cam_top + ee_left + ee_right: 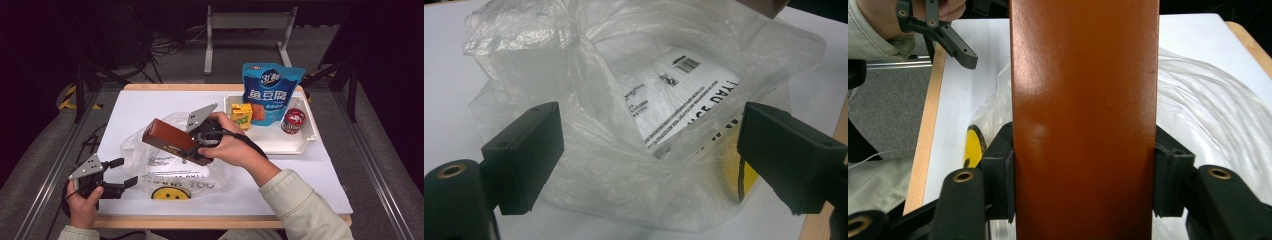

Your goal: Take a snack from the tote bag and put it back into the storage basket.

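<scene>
My right gripper (pixel 199 146) is shut on a long reddish-brown box (pixel 172 140) and holds it tilted above a clear plastic bag (pixel 150 165) on the white table. In the right gripper view the box (pixel 1083 120) stands between both pads, with the bag (pixel 1208 100) below it. At the front left corner my left gripper (pixel 126 172) is open beside the bag's edge. In the left gripper view its jaws (pixel 649 150) stand wide apart, and the crumpled bag (pixel 624 75) with printed paper inside lies just ahead, untouched.
A white tray (pixel 310 135) at the back right holds a blue snack pouch (pixel 270 90), a yellow carton (pixel 242 115) and a red can (pixel 293 120). The wooden table edge (pixel 220 221) runs along the front. Metal rails flank the table.
</scene>
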Demonstrator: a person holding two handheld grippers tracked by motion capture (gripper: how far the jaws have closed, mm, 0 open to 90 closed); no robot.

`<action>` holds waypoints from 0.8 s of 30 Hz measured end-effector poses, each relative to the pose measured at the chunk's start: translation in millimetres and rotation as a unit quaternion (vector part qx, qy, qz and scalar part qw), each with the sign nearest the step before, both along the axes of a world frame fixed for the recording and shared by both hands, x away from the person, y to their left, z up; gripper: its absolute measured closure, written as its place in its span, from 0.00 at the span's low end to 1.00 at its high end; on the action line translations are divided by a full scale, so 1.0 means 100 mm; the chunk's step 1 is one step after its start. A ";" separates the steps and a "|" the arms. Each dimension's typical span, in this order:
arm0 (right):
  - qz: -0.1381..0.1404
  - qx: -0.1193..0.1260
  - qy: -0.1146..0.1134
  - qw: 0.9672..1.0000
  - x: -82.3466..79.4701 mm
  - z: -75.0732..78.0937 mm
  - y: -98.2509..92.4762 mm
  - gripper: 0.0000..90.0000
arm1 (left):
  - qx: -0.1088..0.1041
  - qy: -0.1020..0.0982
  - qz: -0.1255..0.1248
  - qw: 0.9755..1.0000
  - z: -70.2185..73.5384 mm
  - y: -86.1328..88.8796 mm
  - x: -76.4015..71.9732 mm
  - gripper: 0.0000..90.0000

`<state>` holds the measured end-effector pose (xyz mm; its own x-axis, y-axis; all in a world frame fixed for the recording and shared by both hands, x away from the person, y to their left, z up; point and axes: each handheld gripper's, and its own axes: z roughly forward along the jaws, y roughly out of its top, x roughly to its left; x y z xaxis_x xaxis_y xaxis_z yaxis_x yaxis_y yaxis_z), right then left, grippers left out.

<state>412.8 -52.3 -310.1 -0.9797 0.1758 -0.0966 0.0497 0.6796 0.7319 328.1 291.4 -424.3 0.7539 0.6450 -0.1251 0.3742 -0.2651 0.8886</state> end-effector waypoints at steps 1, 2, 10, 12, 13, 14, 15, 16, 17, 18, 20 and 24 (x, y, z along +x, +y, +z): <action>-0.001 0.000 -0.001 1.000 0.00 0.02 -0.03 0.47 | 0.000 0.000 0.000 1.000 0.00 0.00 0.00 0.14; -0.002 0.000 -0.002 1.000 0.01 0.03 -0.06 0.47 | 0.000 0.000 0.000 1.000 0.00 0.00 0.00 0.14; -0.017 0.003 -0.008 1.000 0.03 0.11 -0.28 0.47 | -0.001 0.002 0.001 1.000 0.00 0.00 0.00 0.14; -0.024 0.004 -0.009 1.000 0.05 0.12 -0.35 0.47 | -0.002 0.002 0.001 1.000 0.00 -0.01 0.00 0.14; -0.028 0.003 -0.010 1.000 0.06 0.13 -0.38 0.47 | -0.002 0.002 0.001 1.000 0.00 -0.01 0.00 0.14; -0.032 0.005 -0.010 0.999 0.06 0.14 -0.42 0.47 | -0.002 0.002 0.001 1.000 0.00 -0.01 0.00 0.14; -0.035 0.006 -0.009 0.999 0.07 0.14 -0.44 0.47 | -0.002 0.002 0.002 1.000 0.00 -0.01 0.00 0.14; -0.039 0.008 -0.007 0.999 0.08 0.15 -0.49 0.47 | 0.000 0.000 0.002 1.000 0.00 -0.01 0.00 0.14; -0.044 0.009 -0.009 0.999 0.09 0.15 -0.53 0.47 | 0.000 -0.001 0.001 1.000 0.00 -0.01 0.01 0.14; -0.048 0.010 -0.009 0.999 0.10 0.16 -0.57 0.47 | -0.002 0.001 0.001 1.000 0.00 -0.02 0.00 0.14; -0.052 0.011 -0.009 0.999 0.11 0.16 -0.60 0.47 | 0.000 0.002 0.000 1.000 0.00 -0.02 0.00 0.14; -0.069 0.012 -0.010 0.998 0.15 0.18 -0.76 0.47 | 0.001 0.000 0.000 1.000 0.00 -0.01 0.01 0.14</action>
<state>428.0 -128.3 -292.3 -0.9441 0.3104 -0.1107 0.1257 0.6498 0.7496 329.0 290.4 -424.2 0.7533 0.6459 -0.1239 0.3747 -0.2666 0.8880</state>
